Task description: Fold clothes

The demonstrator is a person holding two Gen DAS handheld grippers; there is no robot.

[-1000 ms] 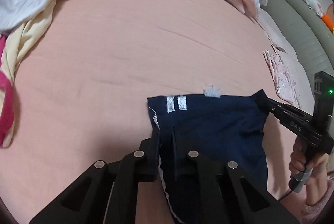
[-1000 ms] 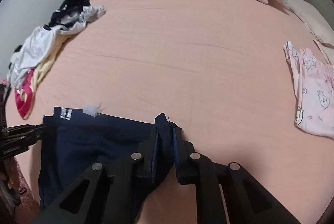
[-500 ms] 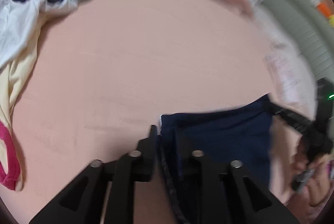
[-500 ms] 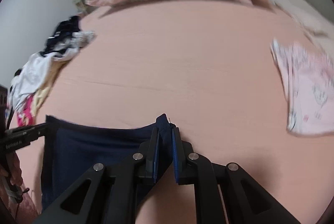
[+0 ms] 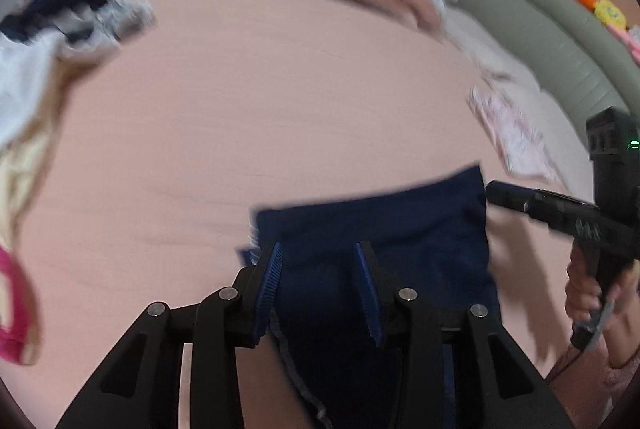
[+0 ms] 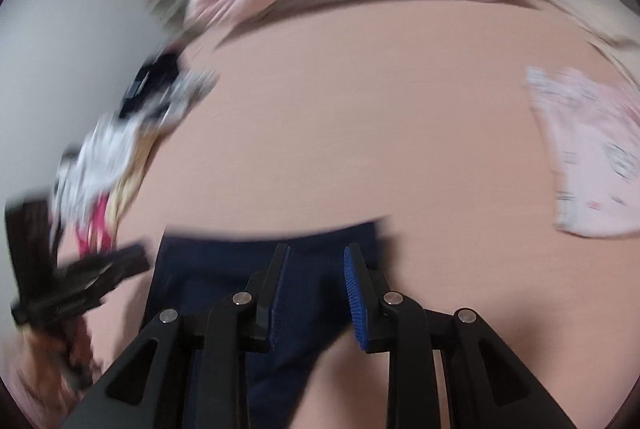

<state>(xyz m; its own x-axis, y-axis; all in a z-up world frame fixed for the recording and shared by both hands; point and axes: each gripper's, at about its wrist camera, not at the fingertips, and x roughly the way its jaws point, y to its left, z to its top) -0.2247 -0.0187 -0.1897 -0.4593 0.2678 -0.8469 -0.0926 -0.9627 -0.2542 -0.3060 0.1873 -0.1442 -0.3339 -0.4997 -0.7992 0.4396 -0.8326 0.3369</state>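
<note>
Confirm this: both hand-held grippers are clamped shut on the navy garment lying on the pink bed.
Not quite. Both wrist views show the left hand-held gripper and right hand-held gripper open, jaws spread over the navy garment on the pink bed.

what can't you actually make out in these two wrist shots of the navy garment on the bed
- Navy garment: its near part is hidden under the left gripper in the left wrist view, and cut by the bottom edge.
- Same garment: motion blur smears its far edge in the right wrist view, behind the right gripper.
- Clothes pile: blurred, items not separable.
- Pink printed garment: print unreadable, cut by the lens rim.
</note>
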